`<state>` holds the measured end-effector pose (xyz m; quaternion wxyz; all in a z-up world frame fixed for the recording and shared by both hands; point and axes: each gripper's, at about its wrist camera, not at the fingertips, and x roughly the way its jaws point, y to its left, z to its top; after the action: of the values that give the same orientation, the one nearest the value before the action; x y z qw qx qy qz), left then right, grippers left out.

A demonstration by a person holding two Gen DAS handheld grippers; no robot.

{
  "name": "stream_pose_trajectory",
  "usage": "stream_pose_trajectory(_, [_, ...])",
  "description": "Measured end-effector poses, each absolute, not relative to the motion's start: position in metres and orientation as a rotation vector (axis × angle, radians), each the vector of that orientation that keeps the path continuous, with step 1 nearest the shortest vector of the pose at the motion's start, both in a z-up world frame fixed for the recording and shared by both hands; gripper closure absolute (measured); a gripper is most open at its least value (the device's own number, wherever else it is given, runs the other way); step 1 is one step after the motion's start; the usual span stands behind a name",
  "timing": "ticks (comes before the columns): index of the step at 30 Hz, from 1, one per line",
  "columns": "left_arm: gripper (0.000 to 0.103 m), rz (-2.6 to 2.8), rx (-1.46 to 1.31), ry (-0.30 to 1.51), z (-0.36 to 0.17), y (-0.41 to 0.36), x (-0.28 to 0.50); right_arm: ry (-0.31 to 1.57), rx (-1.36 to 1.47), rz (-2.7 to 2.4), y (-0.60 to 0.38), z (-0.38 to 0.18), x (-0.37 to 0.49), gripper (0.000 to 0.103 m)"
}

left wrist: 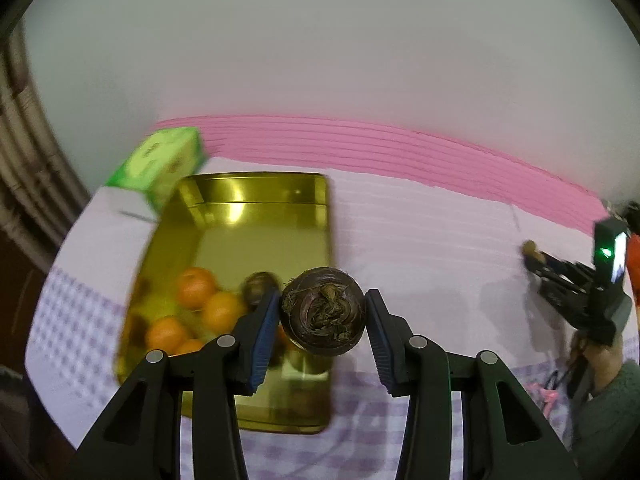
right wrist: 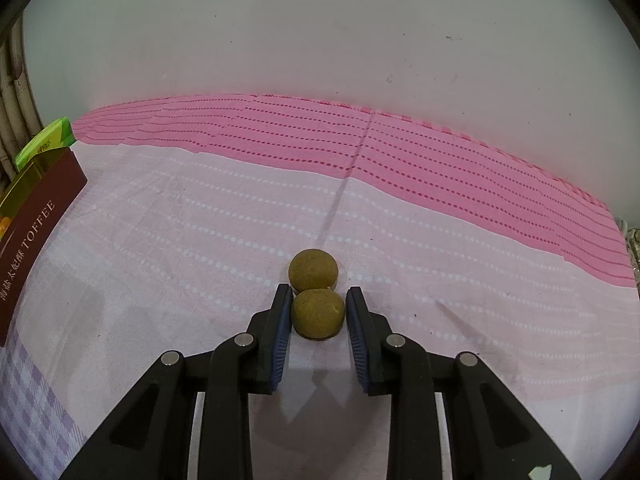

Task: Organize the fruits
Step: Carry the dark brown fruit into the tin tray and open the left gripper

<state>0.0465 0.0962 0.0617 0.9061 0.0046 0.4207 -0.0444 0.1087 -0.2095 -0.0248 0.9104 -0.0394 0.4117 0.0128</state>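
Observation:
My left gripper (left wrist: 323, 298) is shut on a dark brown, round, rough-skinned fruit (left wrist: 323, 318), held in the air over the right part of a golden tin (left wrist: 256, 200). Inside the tin lie several oranges (left wrist: 196, 286) and another dark fruit (left wrist: 258, 286). In the right wrist view, my right gripper (right wrist: 319, 294) is shut on a small olive-brown round fruit (right wrist: 318, 314) that rests on the tablecloth. A second fruit of the same kind (right wrist: 313, 269) touches it just behind. In the left wrist view the right gripper (left wrist: 534, 258) shows at the far right.
A green box (left wrist: 160, 160) stands behind the tin's far left corner. The tin's maroon side (right wrist: 36, 216) reads TOFFEE at the left of the right wrist view. A pink and white cloth (right wrist: 440, 184) covers the table up to a white wall. A person's hand (left wrist: 600, 356) holds the right gripper.

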Motion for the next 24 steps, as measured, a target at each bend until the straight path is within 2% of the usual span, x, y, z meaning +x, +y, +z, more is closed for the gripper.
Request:
stream_pose_trajectory(11, [0.059,0.031,-0.055,0.890,0.063,0.169,0.059,0.849,-0.079,0.025,-0.209,-0.024,0.109,0.077])
stream_pose_trajectory(24, [0.059,0.074,-0.104,0.932,0.053,0.208,0.070,0.850,-0.076,0.024,-0.209,-0.024,0.108,0.076])
